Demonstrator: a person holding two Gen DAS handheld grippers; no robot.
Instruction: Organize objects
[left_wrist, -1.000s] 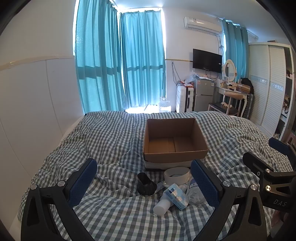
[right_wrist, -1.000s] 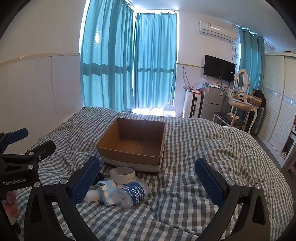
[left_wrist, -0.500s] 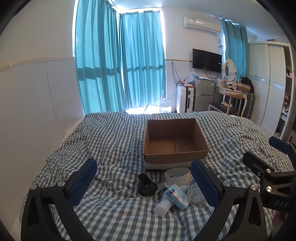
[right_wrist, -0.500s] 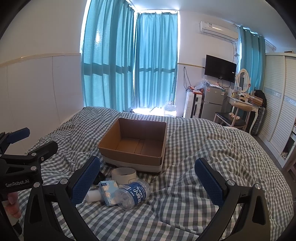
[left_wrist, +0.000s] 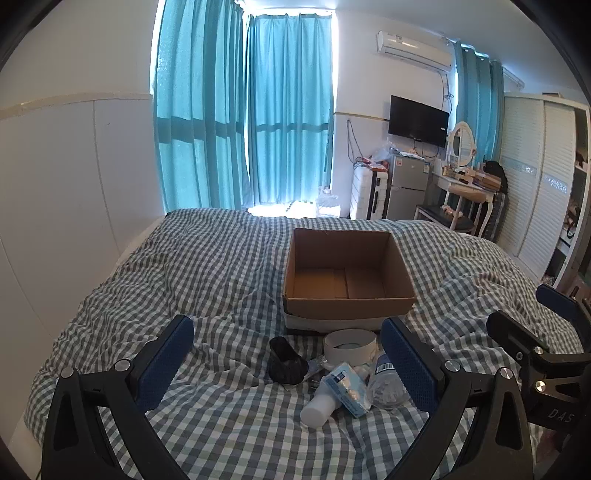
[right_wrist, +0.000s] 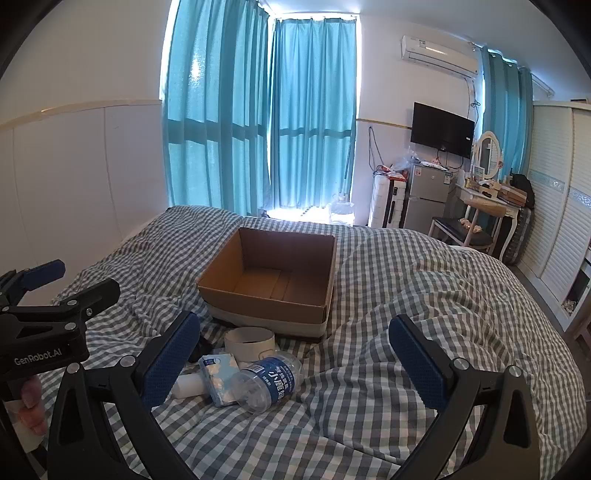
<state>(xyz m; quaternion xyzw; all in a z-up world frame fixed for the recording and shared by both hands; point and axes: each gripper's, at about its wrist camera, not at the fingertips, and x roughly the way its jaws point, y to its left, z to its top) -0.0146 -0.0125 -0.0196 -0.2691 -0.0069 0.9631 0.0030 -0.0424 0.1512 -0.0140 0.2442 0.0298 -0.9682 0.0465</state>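
Both tongs (left_wrist: 288, 363) (right_wrist: 295, 360) open ("GenRobot.AI" on left).

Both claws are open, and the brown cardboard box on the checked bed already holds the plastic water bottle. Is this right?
Not quite. In the right wrist view the brown cardboard box is empty; the clear plastic water bottle lies on the checked bed cover in front of it. Both claws, left and right, are open.

The open cardboard box (left_wrist: 349, 275) sat at 12 o'clock on the checked bed (left_wrist: 207, 266), its top wide open. A small pile blocked the way just before it: tape roll (left_wrist: 350, 345), water bottle (right_wrist: 271, 380), black pouch (left_wrist: 286, 362). Bare blanket lay at 9 and 3 o'clock.
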